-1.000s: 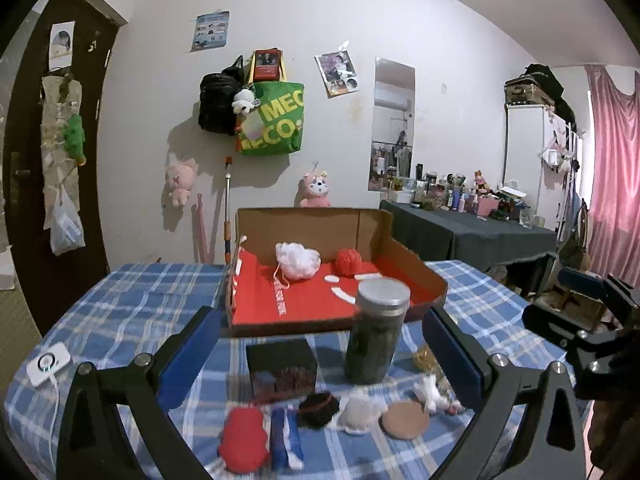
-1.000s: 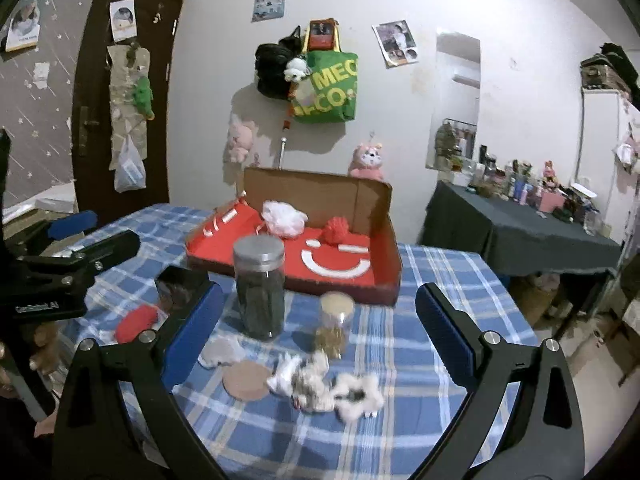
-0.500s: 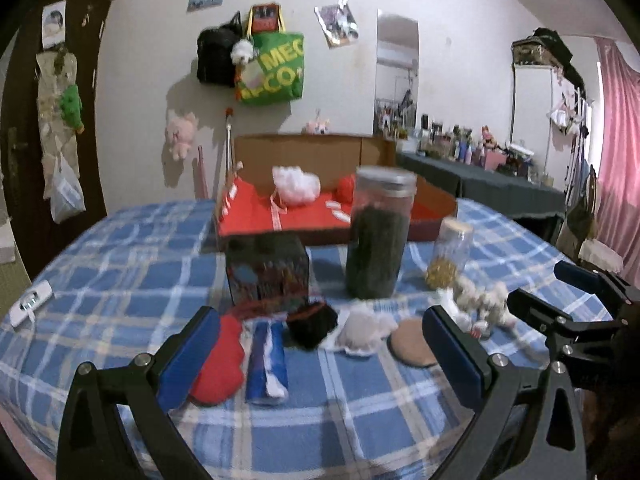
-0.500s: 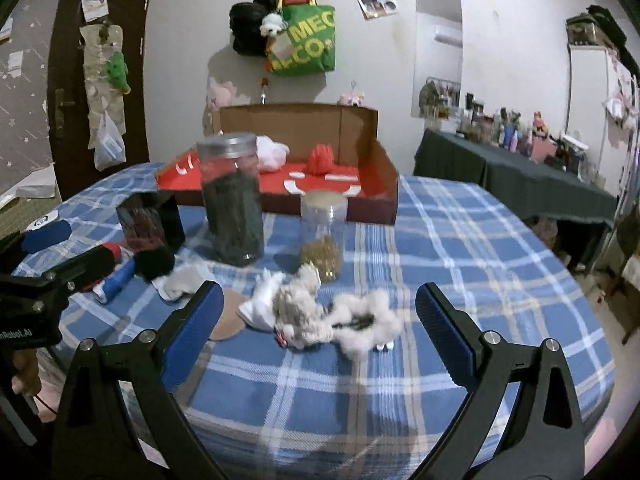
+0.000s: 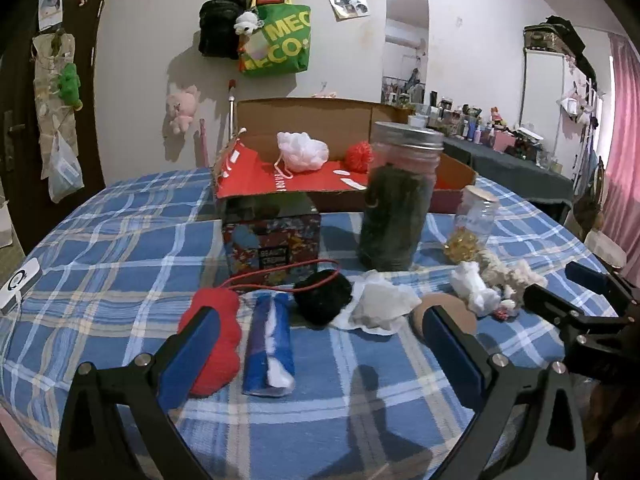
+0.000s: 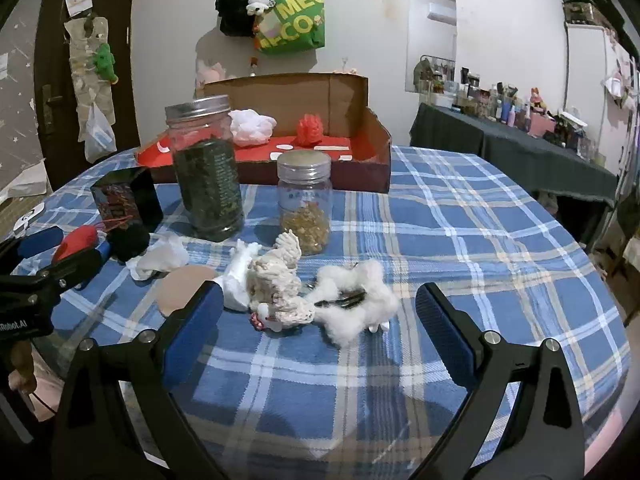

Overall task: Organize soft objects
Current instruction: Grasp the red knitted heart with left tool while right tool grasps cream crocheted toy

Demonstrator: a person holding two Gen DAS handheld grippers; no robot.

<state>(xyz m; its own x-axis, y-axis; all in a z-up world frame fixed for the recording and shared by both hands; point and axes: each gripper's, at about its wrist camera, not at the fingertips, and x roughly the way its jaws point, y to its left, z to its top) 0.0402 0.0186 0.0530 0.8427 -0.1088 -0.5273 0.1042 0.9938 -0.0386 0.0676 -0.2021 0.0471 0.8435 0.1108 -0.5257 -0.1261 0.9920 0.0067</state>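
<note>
Soft items lie in a row on the checked tablecloth (image 5: 100,240). From the left: a red plush (image 5: 218,332), a blue-and-white roll (image 5: 270,344), a black pom (image 5: 322,294), a crumpled white cloth (image 5: 380,308) and a brown pad (image 5: 444,312). My left gripper (image 5: 320,332) is open just above this row, its left finger in front of the red plush. My right gripper (image 6: 318,312) is open around a cream knit toy (image 6: 276,280) and a white fluffy piece (image 6: 356,300), touching neither. A white puff (image 5: 302,151) and a red puff (image 5: 358,156) sit in the red-lined cardboard box (image 5: 256,184).
A tall dark jar (image 6: 206,172), a small jar (image 6: 306,200) and a patterned black box (image 5: 272,244) stand between the soft items and the cardboard box. A white device (image 5: 18,284) lies at the table's left edge. A dark table (image 6: 520,148) with many bottles stands at the right.
Both grippers have dropped lower and closer to the row of soft items, which now fills the space between the fingers. Both stay open and nothing on the table has moved.
</note>
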